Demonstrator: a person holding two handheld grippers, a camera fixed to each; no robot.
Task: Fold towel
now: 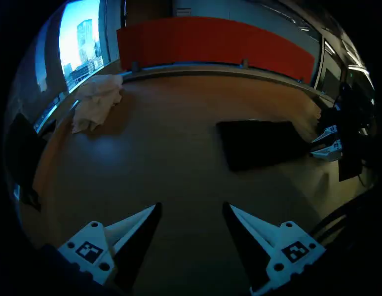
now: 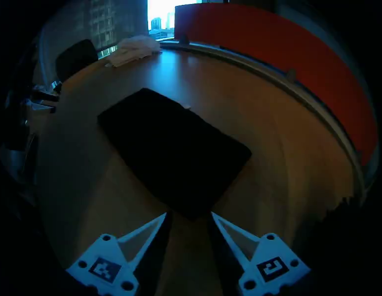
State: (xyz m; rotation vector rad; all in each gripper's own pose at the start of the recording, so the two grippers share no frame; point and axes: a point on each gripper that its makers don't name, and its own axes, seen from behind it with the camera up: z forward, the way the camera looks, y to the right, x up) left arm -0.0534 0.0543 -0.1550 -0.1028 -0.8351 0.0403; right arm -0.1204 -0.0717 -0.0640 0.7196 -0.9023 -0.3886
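jaws on both stand wide apart and empty, the right gripper (image 2: 189, 213) just before the near corner of the flat dark towel (image 2: 176, 153), the left gripper (image 1: 191, 204) farther off beside it, so folding seems unstarted and next needs a corner pinched.

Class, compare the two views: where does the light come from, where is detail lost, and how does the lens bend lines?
Left gripper view: the window glares bright, the table stays dim, the red partition bows into a curve. Right gripper view: window light leaves a bluish sheen on the table, the dark towel reads as textureless black.
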